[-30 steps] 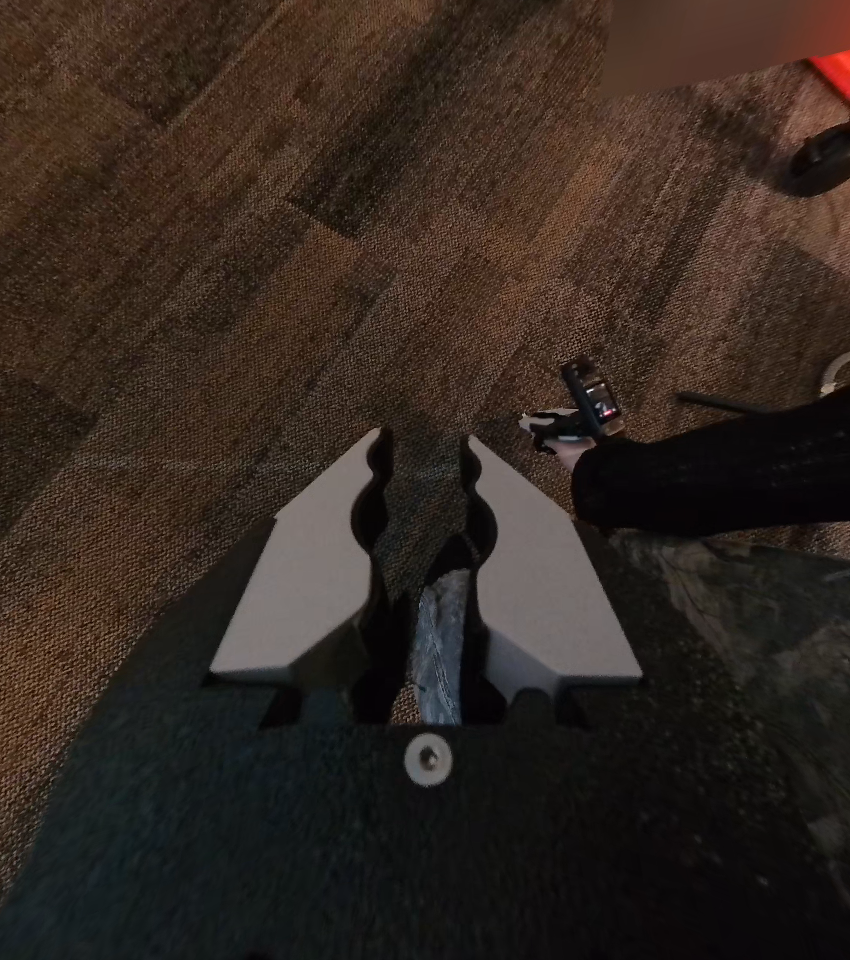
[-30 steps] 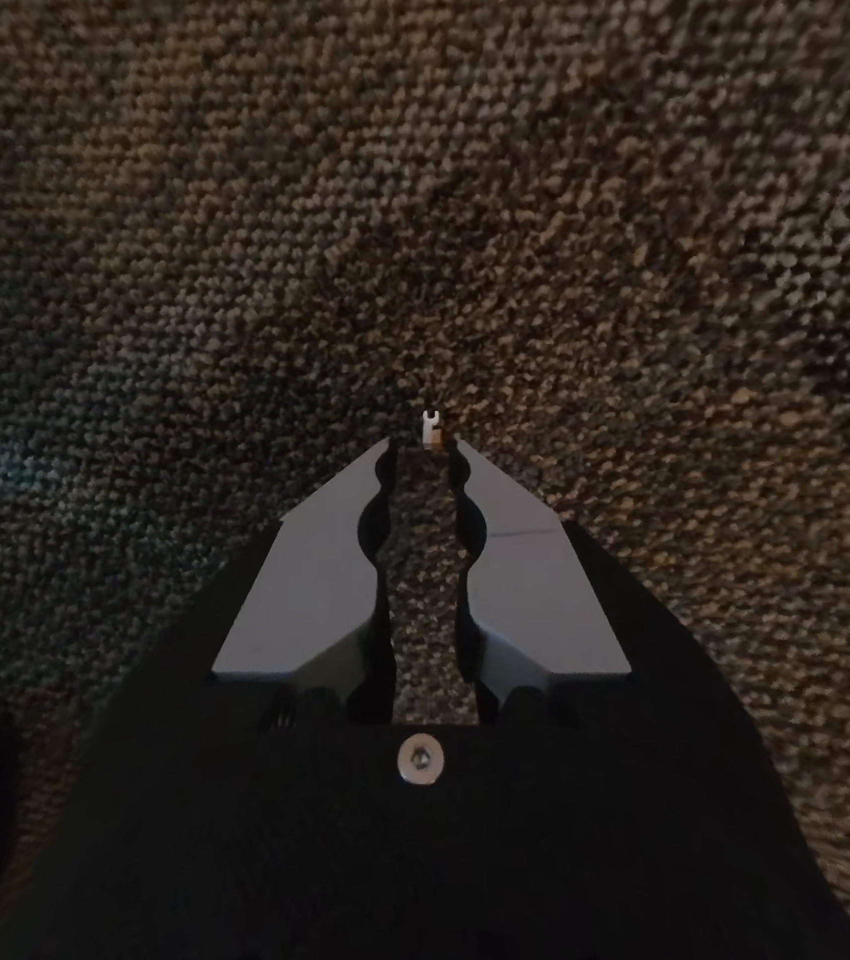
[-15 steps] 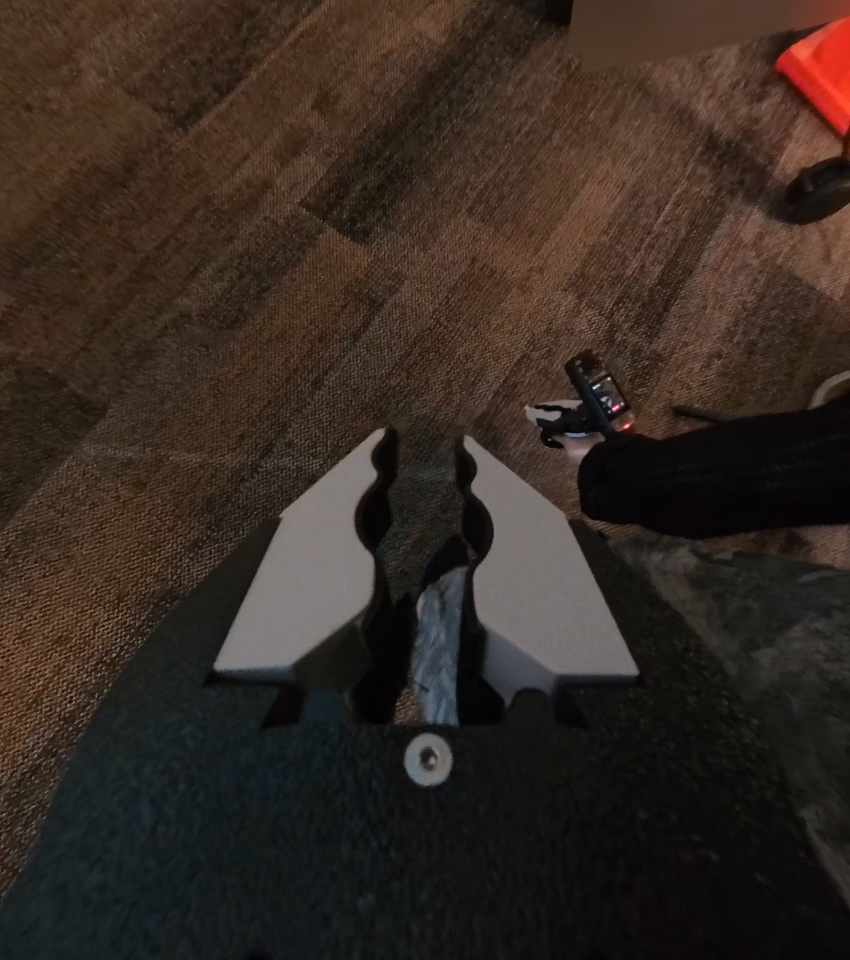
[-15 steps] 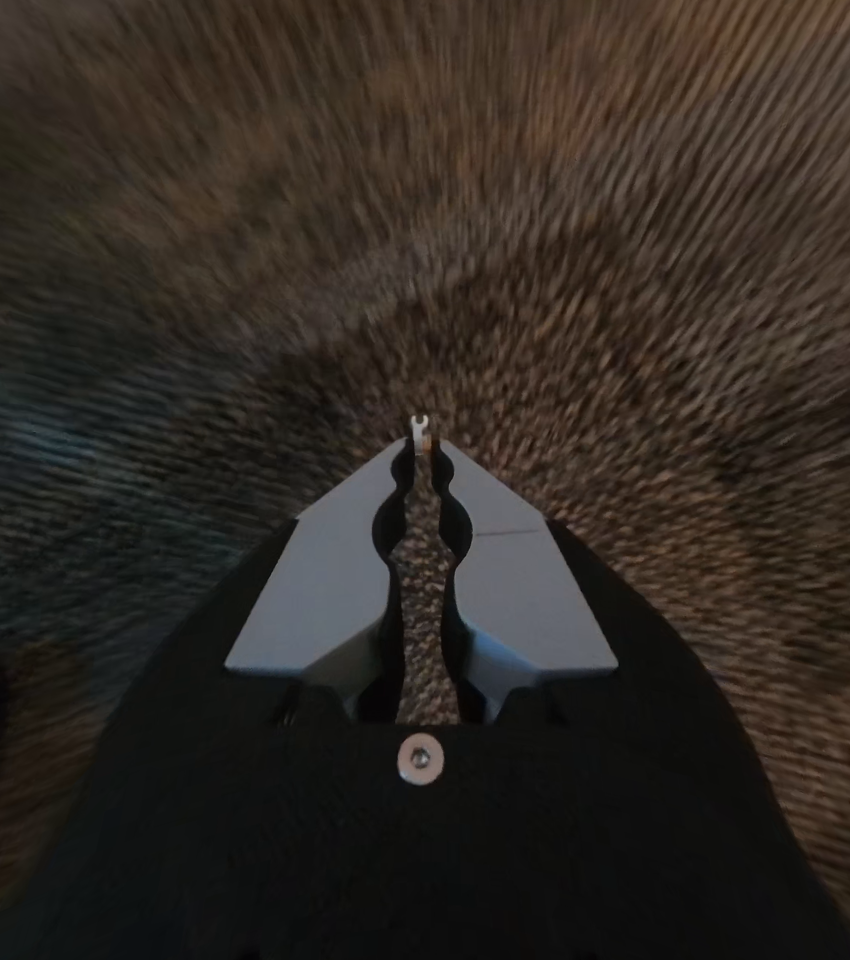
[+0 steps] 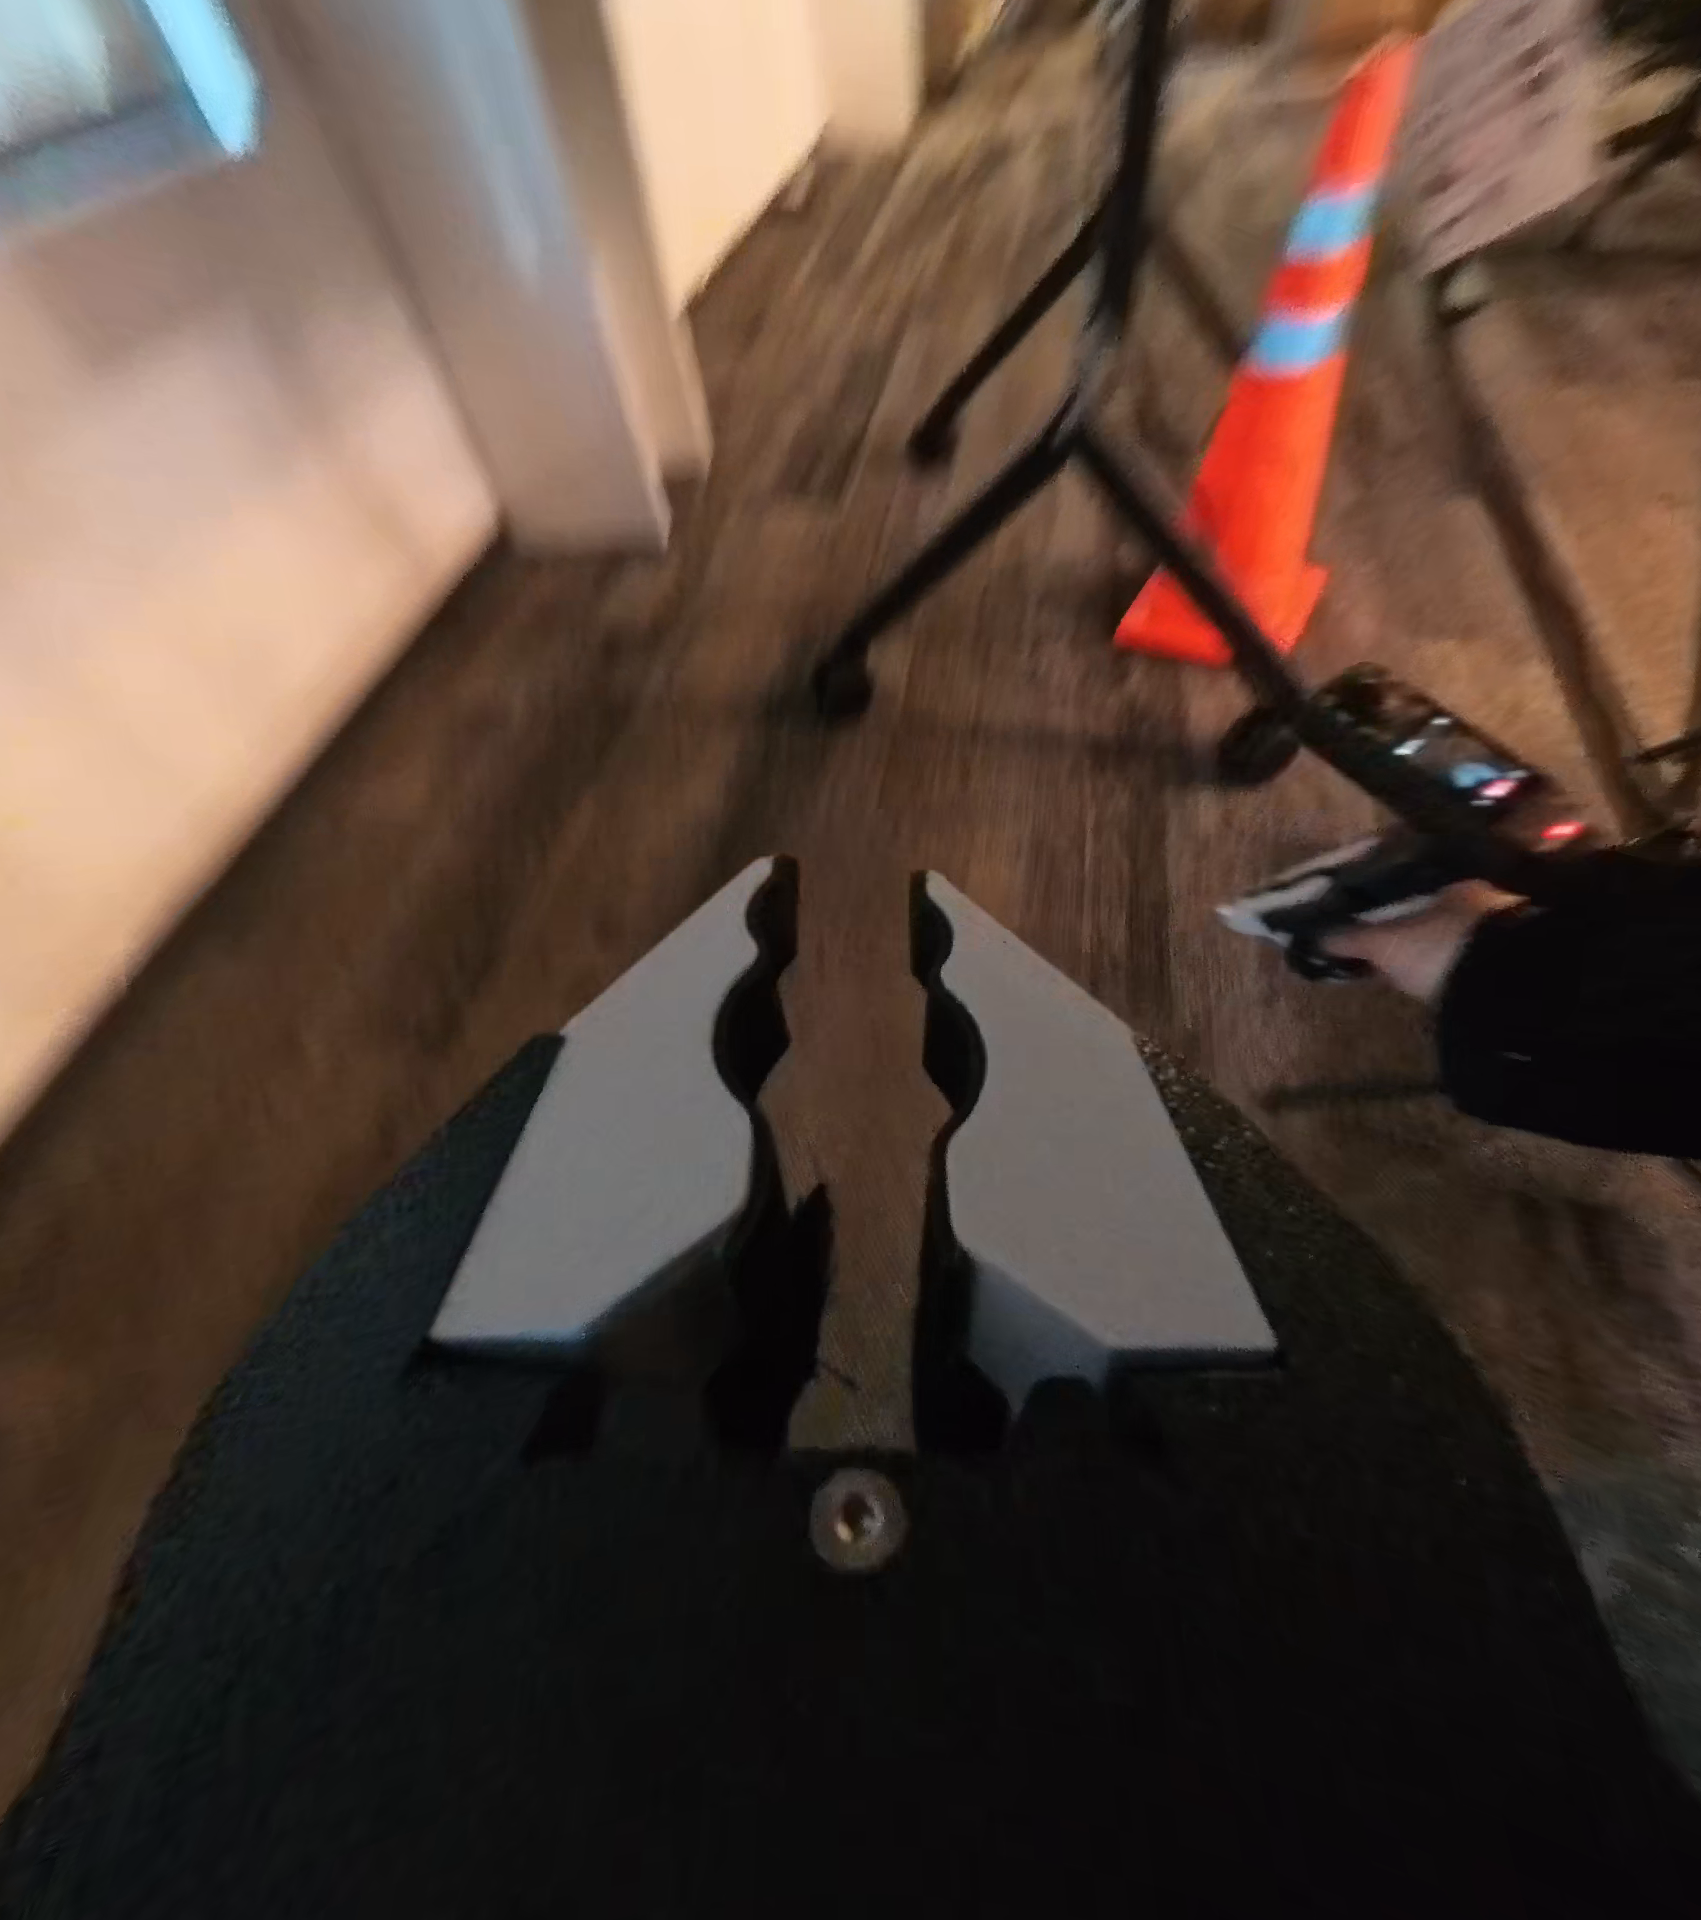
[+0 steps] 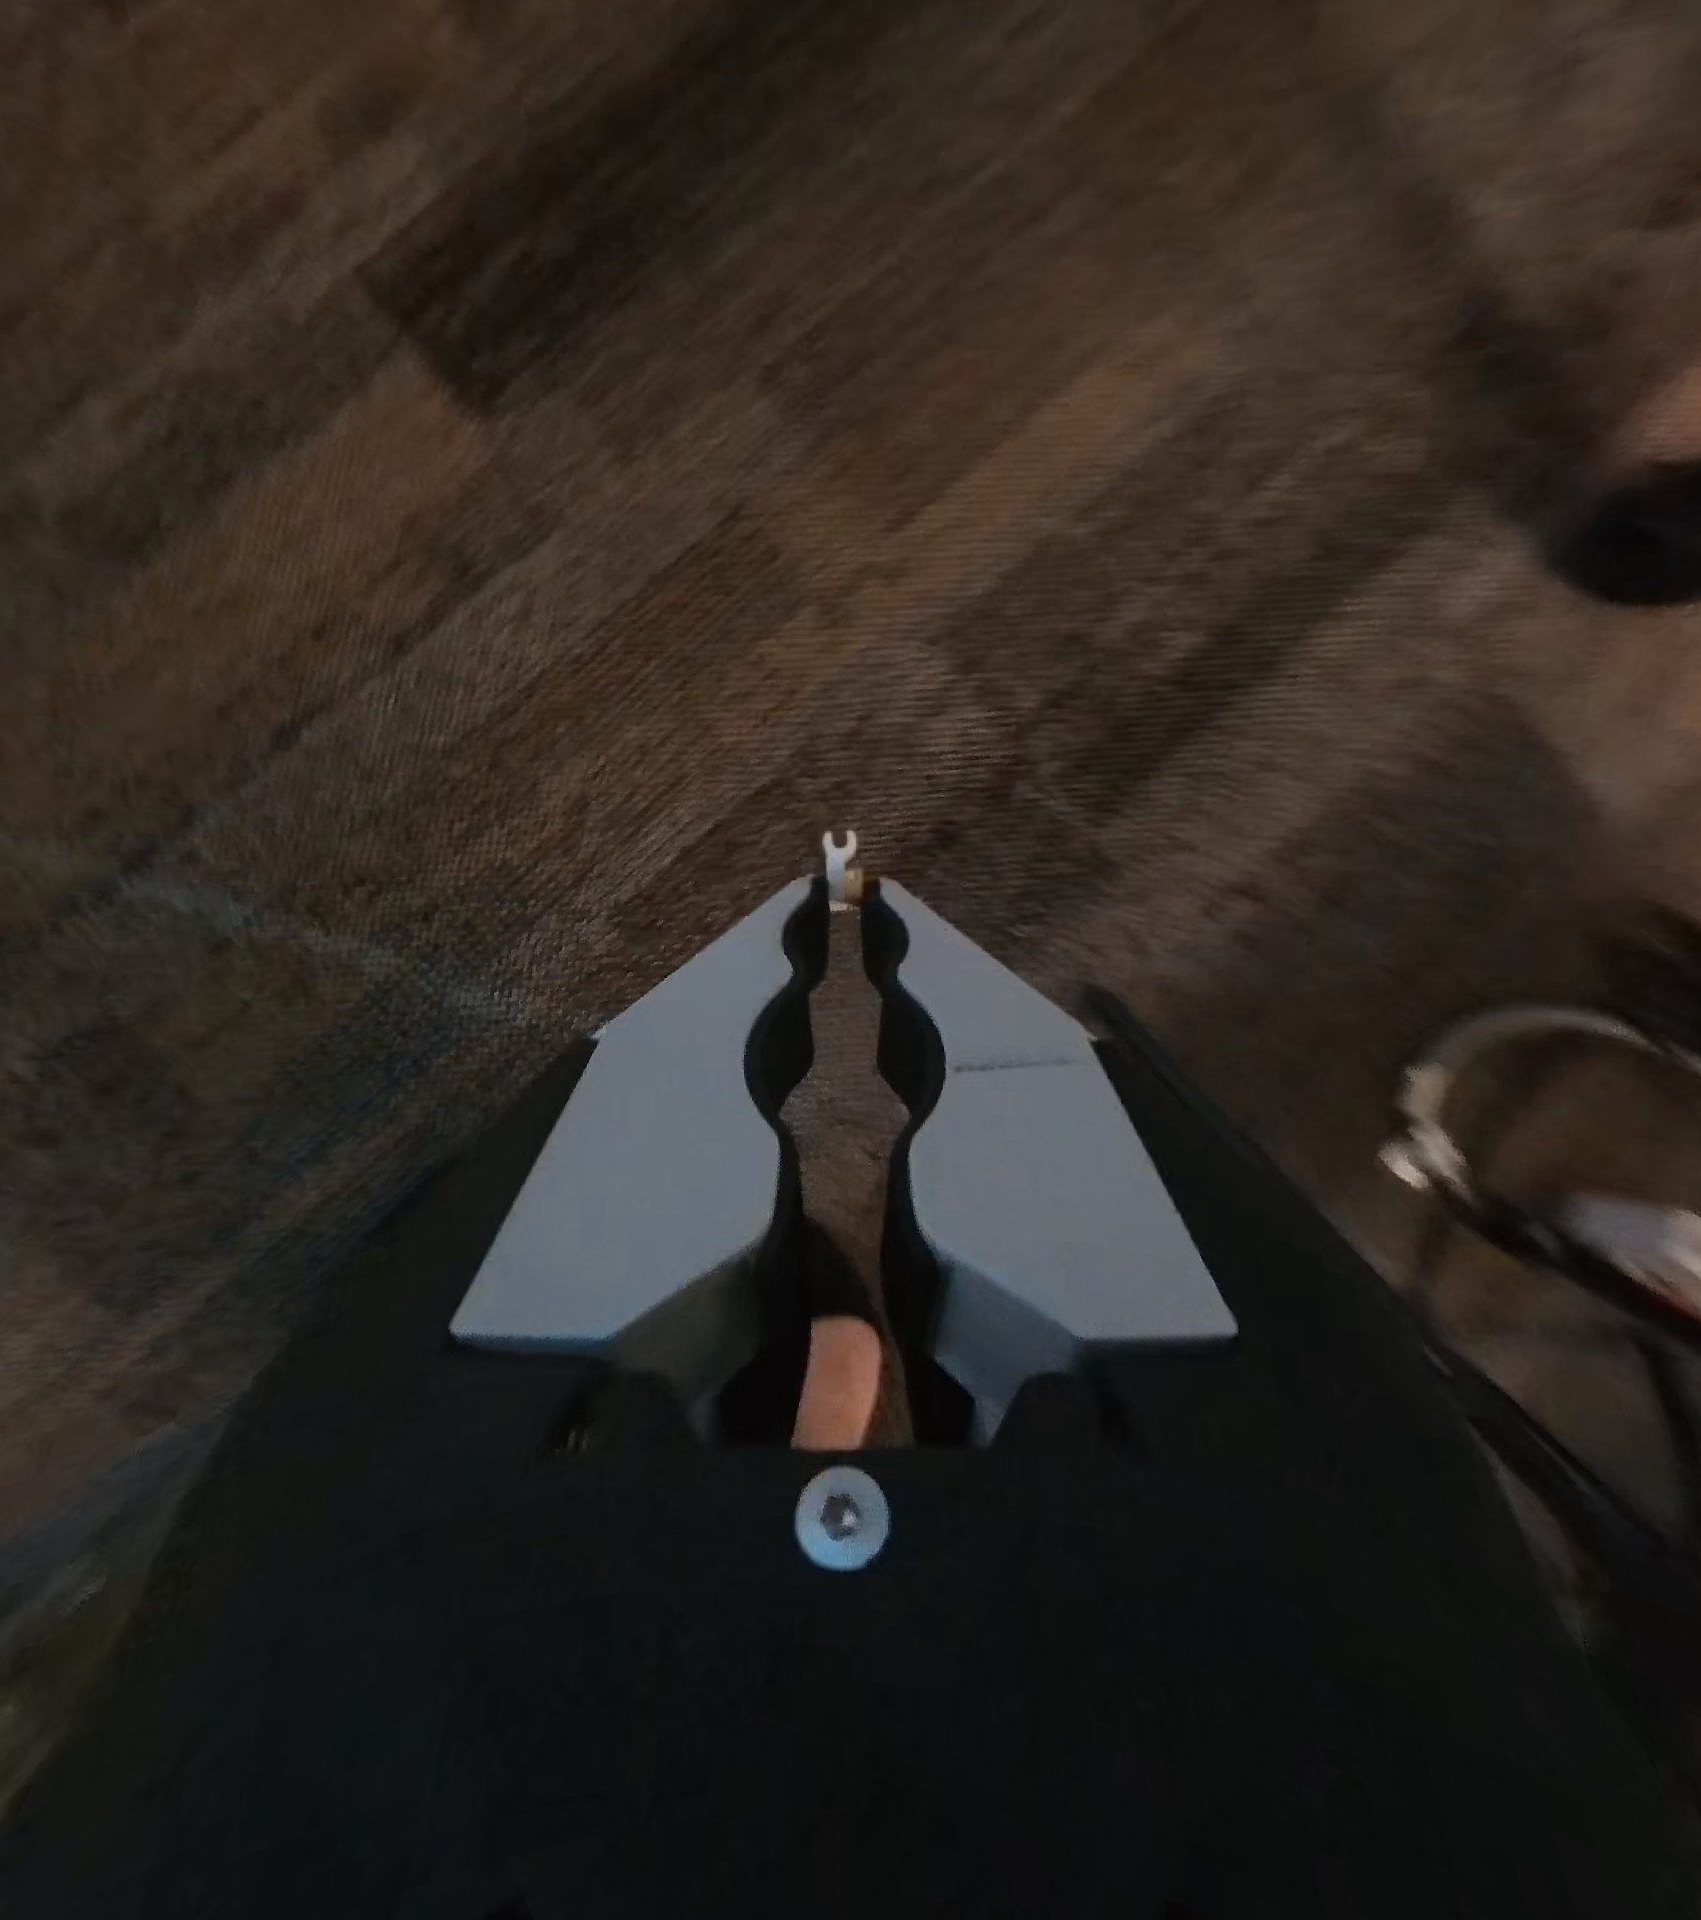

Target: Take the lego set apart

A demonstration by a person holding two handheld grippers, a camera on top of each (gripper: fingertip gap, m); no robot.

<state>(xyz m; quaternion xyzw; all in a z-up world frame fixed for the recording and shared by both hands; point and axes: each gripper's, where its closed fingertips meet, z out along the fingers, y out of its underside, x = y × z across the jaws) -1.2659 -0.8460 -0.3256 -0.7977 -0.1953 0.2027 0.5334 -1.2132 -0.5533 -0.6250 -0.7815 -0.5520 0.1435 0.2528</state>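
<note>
Here the floor is brown patchwork carpet [image 5: 981,748], blurred in both views. At 1 o'clock in the left wrist view stands an orange traffic cone [image 5: 1272,416] among black chair legs [image 5: 991,457]; a pale wall [image 5: 150,623] runs at 10 o'clock. The left gripper [image 5: 848,878] has its fingers parted with nothing between them. The right gripper [image 6: 844,883] pinches a tiny white lego piece [image 6: 838,858] at its narrowed fingertips.
</note>
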